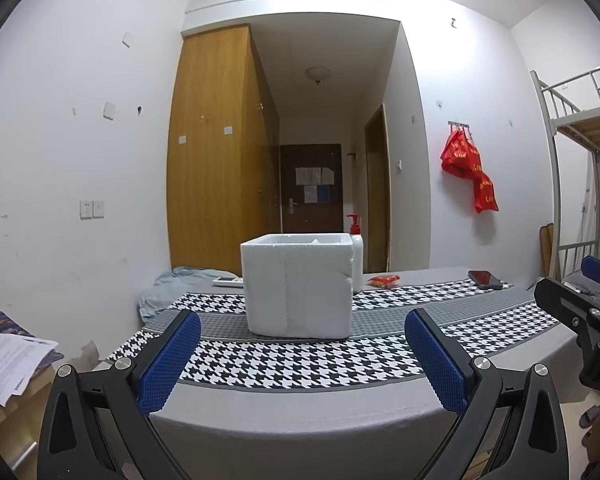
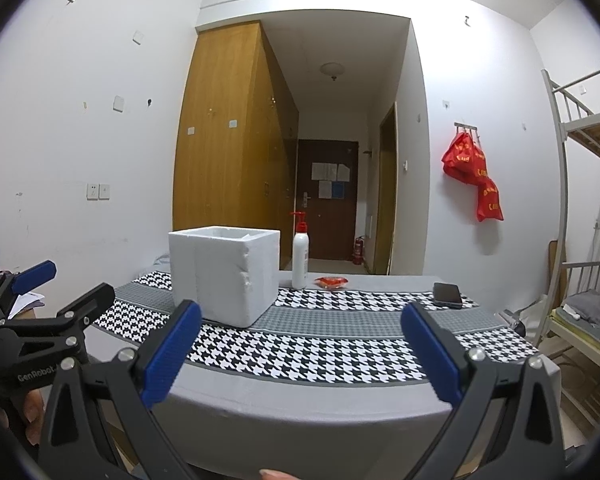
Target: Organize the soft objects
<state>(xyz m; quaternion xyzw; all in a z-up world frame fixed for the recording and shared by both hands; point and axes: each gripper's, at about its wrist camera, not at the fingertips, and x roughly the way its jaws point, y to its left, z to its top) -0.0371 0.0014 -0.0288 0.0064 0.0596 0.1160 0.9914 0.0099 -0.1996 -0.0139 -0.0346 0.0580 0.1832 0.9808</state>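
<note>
A white foam box [image 1: 298, 286] [image 2: 224, 276] stands open-topped on the table [image 1: 300, 412] with the houndstooth cloth [image 2: 300, 348]. A small red soft packet [image 1: 384, 280] [image 2: 331, 282] lies behind it to the right. My left gripper [image 1: 302, 356] is open in front of the table edge, nothing between its blue pads. My right gripper [image 2: 300, 354] is also open and empty, level with the left one. Each gripper shows at the side of the other's view: the right gripper [image 1: 580, 292] and the left gripper [image 2: 64, 286].
A white pump bottle with a red top [image 1: 356, 256] [image 2: 300, 254] stands behind the box. A dark phone [image 1: 485, 279] [image 2: 447, 295] lies at the table's right. Papers [image 1: 8, 364] are at left, a bunk bed frame [image 2: 580, 200] at right, red bags [image 2: 474, 176] on the wall.
</note>
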